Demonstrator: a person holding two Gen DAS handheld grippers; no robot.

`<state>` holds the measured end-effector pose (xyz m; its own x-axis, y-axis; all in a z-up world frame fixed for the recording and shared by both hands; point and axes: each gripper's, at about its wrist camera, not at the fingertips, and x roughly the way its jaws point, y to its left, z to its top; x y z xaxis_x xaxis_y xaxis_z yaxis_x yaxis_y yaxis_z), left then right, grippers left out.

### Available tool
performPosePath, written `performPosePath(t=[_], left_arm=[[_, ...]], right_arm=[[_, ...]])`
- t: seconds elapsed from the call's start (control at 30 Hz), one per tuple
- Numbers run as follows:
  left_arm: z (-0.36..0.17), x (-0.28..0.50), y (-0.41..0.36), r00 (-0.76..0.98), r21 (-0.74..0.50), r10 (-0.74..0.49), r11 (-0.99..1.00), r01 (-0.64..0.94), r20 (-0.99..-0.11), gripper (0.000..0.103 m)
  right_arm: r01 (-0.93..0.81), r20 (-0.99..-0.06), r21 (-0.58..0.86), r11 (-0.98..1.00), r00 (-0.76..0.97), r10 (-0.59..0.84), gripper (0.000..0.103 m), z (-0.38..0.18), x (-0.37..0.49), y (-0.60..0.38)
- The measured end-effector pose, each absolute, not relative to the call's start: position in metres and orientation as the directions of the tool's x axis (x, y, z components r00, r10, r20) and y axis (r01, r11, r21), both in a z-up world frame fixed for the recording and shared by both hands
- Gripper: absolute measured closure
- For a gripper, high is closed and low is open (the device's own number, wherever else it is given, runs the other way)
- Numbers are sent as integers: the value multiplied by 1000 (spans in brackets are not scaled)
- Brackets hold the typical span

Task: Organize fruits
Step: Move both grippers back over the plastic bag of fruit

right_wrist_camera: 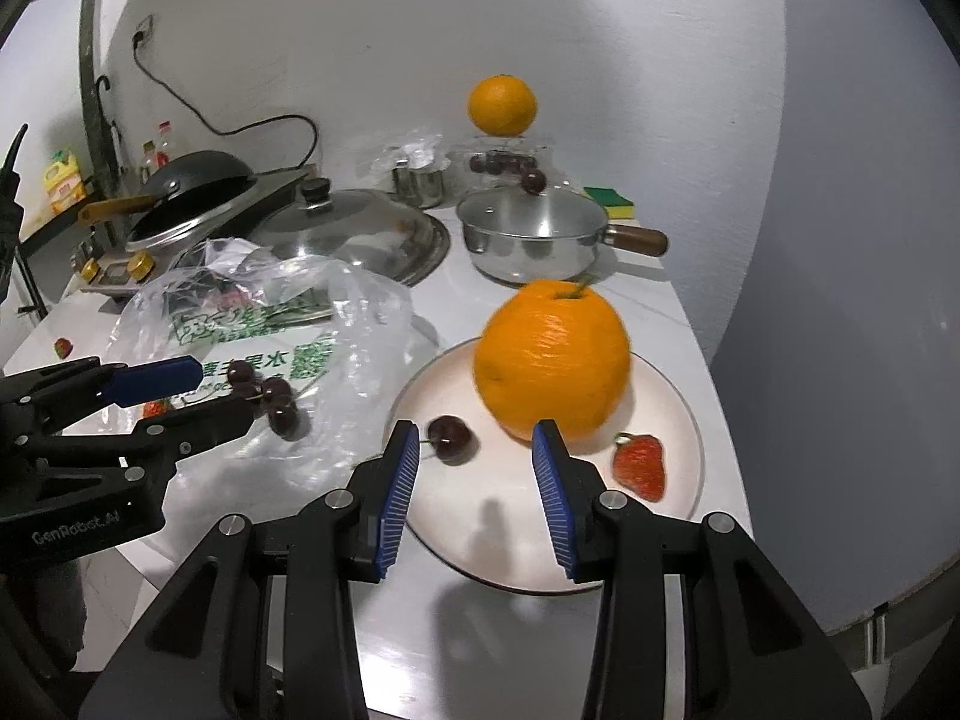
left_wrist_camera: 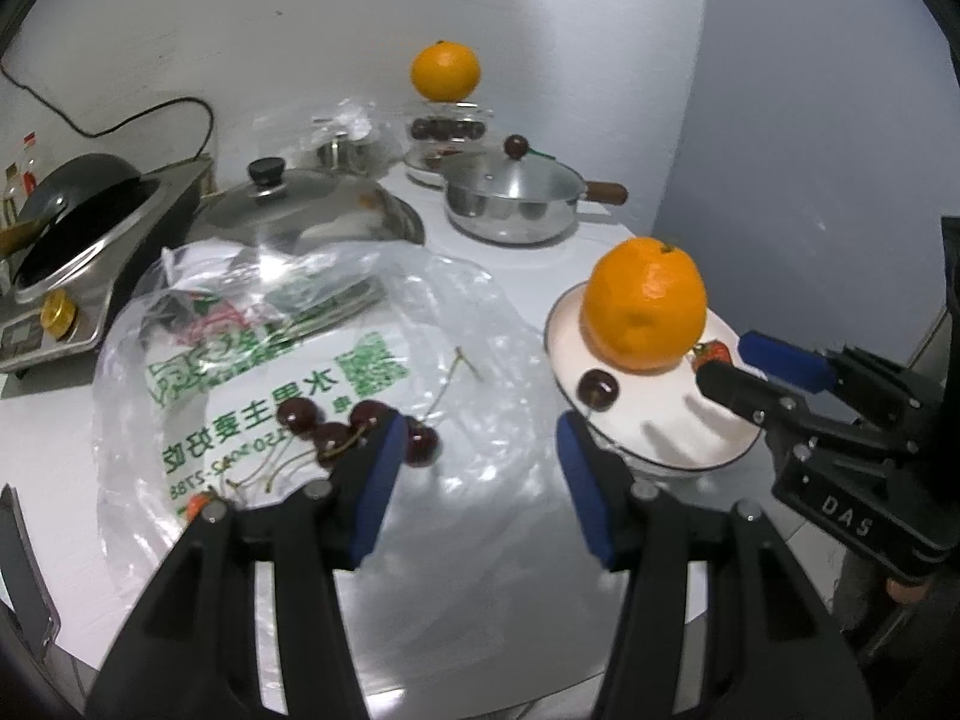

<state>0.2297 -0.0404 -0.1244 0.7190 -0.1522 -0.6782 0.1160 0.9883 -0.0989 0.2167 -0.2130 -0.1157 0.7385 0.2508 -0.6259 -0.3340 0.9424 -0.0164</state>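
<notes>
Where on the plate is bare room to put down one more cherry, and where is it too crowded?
The plate is bare along its near rim, in front of the cherry and strawberry. The orange fills the far half. The plastic bag crowds the left side.

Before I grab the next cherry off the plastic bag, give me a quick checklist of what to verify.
1. Left hand-held gripper empty, jaws apart: ok.
2. Right hand-held gripper empty, jaws apart: ok.
3. Loose dark red cherries reachable on the clear plastic bag: ok.
4. Round white plate has bare room beside the large orange, single cherry and red strawberry: ok.
5. Cherry stems untangled: cannot tell.
6. Large orange steady on the plate: cannot tell.
</notes>
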Motion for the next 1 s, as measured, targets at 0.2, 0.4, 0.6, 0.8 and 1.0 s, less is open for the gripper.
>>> performPosePath(t=[0.2,0.4,0.6,0.8,1.0], left_arm=[[-122,222,-21,731,-109,-138,990,88,-668,49],[-124,214,-2,735,-120,-126,991,61,-667,49],[-131,204,20,731,-126,-105,992,27,-674,49],[-137,199,40,732,-144,-106,989,10,-673,49],[-148,197,56,723,-150,-95,989,-11,-684,49]], right_arm=[[-361,-609,-45,931,749,262,61,-110,212,-193],[-378,-613,-55,924,743,267,61,-110,208,-177],[-396,-619,-61,916,735,277,61,-113,206,-157],[-424,-631,-67,903,719,291,61,-118,206,-135],[-441,-642,-68,895,706,299,61,-124,206,-118]])
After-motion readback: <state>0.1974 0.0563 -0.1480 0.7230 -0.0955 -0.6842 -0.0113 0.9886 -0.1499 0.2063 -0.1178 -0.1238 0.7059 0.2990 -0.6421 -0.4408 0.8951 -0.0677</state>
